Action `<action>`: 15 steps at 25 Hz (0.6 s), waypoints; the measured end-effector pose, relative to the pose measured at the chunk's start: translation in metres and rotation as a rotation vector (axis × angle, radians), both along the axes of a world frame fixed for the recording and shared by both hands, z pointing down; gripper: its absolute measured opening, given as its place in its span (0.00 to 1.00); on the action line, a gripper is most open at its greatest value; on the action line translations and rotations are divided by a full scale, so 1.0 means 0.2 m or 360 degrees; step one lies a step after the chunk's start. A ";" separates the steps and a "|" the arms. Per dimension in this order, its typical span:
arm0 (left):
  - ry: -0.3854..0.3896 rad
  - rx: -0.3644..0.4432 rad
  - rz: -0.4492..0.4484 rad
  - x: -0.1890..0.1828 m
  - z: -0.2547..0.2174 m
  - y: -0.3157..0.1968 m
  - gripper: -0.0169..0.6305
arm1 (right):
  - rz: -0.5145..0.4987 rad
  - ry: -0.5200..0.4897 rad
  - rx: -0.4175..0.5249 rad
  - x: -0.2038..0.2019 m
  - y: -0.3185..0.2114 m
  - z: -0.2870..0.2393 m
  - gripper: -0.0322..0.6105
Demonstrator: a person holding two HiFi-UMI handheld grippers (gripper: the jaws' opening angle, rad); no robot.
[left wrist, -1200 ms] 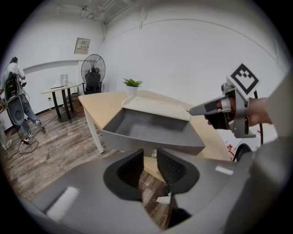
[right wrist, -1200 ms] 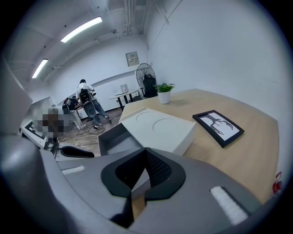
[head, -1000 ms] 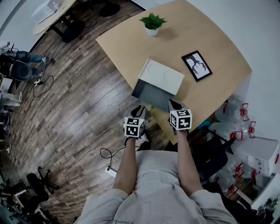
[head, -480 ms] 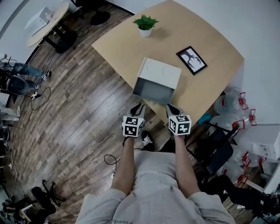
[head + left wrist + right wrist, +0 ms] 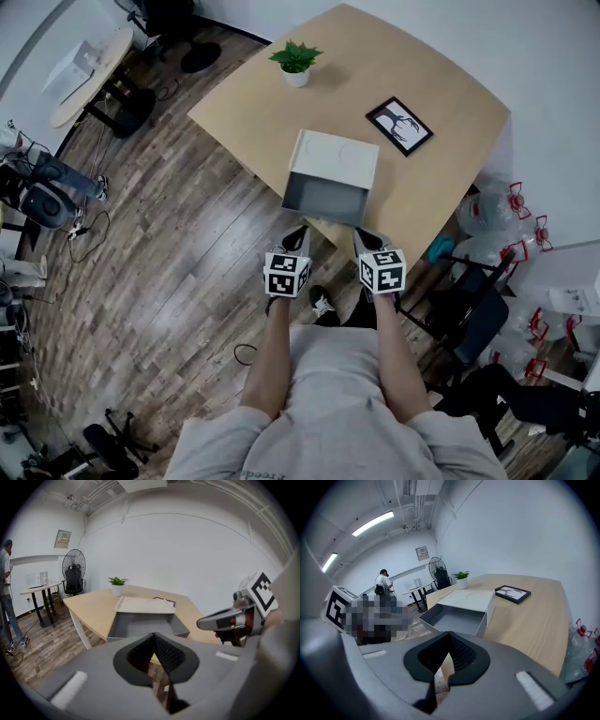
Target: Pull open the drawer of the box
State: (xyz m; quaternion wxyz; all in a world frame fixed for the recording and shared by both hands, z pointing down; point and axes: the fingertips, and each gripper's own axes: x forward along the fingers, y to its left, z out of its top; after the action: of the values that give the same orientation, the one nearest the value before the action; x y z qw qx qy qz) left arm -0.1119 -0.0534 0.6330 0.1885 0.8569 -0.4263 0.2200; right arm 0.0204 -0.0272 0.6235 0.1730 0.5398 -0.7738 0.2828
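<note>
Drawer (image 5: 323,199) front seemingly free; chair (image 5: 464,323) rightward.

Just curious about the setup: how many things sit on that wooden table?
3: potted plant at the far end, framed picture on the right, white box at the near edge, drawer pulled out.

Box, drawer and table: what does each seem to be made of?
The box looks like white matte rigid card: thin walls, no sheen. Its drawer, pulled out, seems grey matte card too, thin-walled. The table looks like pale wood-look laminate: smooth, even colour, though real veneer is possible.
</note>
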 end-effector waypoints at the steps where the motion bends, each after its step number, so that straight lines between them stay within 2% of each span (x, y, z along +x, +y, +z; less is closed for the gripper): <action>1: 0.0000 0.0003 0.0015 0.01 0.00 0.00 0.11 | 0.0004 -0.0001 0.0001 0.00 0.00 0.00 0.05; 15: 0.0037 0.0014 0.0007 0.00 -0.06 -0.08 0.11 | -0.0092 0.0031 -0.0048 -0.04 -0.08 -0.02 0.05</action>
State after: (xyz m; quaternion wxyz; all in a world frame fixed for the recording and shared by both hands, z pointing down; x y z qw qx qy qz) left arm -0.1126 -0.0700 0.6210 0.1892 0.8611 -0.4232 0.2087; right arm 0.0125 -0.0438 0.6202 0.1968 0.5173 -0.7830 0.2840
